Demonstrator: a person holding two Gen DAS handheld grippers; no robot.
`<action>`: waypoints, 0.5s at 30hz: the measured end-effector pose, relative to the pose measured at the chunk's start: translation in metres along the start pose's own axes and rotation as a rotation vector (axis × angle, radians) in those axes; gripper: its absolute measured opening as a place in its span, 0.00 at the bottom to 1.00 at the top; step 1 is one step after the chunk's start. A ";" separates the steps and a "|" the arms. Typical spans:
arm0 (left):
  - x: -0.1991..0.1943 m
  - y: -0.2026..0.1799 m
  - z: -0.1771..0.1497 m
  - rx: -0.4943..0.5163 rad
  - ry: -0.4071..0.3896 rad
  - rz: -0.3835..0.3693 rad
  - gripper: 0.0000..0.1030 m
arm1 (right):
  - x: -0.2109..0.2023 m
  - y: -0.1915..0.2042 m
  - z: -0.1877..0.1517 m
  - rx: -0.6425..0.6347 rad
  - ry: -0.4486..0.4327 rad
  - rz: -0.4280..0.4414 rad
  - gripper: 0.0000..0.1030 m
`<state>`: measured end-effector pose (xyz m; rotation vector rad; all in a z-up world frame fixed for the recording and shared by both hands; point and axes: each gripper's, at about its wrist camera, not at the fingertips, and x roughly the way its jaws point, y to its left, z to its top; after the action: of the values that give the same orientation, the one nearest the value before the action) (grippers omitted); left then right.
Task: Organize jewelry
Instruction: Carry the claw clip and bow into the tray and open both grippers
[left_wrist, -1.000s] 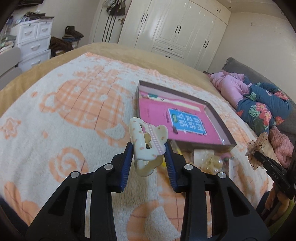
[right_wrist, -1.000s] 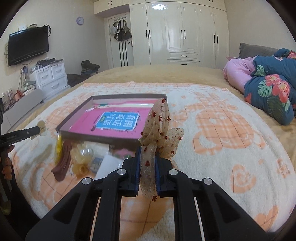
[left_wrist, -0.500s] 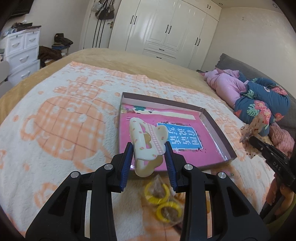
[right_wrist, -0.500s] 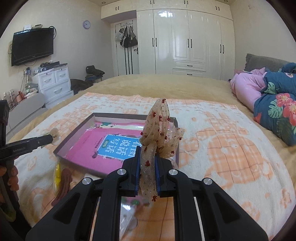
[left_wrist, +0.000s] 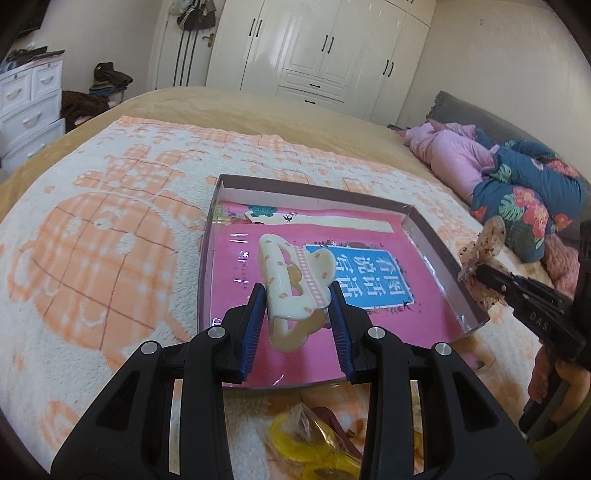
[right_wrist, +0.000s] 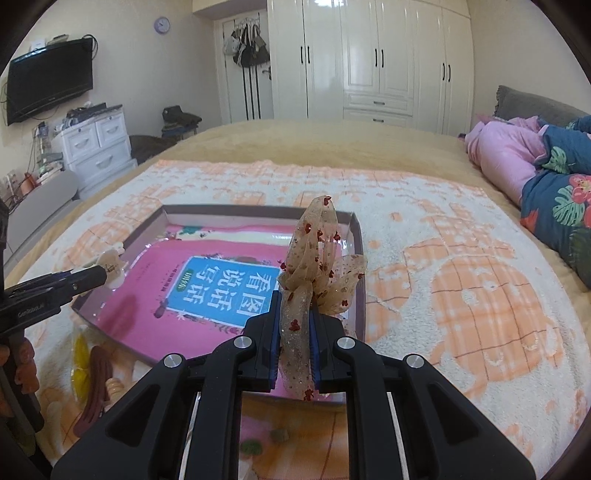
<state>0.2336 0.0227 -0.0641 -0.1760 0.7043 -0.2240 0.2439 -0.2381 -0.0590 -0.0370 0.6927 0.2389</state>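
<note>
While both tools hang over the bed, each one has something pinched between its blue pads. The left tool (left_wrist: 297, 325) is clamped on a cream hair claw (left_wrist: 291, 284) dotted with small orange marks and crossed by a pink striped band; the claw stands up out of the jaws and sits above the near left part of the shallow box (left_wrist: 436, 240). The right tool (right_wrist: 295, 343) is squeezed tight on a sheer beige bow (right_wrist: 317, 258) sprinkled with red flecks, its loops rising upright above the box's near right corner. That box lies flat on the orange-and-cream blanket (left_wrist: 103, 236), with a pink cover and a blue label of Chinese characters showing inside it. Just in front of the box, on the blanket, lie yellow rings in clear wrapping (left_wrist: 314, 446) and, in the right wrist view, a brown hair clip (right_wrist: 94, 391) beside them. Pink and floral bedding (right_wrist: 546, 162) is heaped at the far right of the bed.
</note>
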 end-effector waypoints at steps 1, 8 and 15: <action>0.002 0.000 0.000 0.004 0.004 0.000 0.26 | 0.004 -0.001 0.000 0.004 0.009 -0.002 0.12; 0.012 0.002 -0.003 0.022 0.035 0.007 0.26 | 0.023 0.000 0.002 0.010 0.044 -0.030 0.14; 0.017 0.004 -0.006 0.025 0.052 0.011 0.26 | 0.038 0.000 -0.002 0.021 0.084 -0.042 0.17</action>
<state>0.2429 0.0215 -0.0798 -0.1425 0.7540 -0.2279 0.2704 -0.2303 -0.0850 -0.0420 0.7775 0.1906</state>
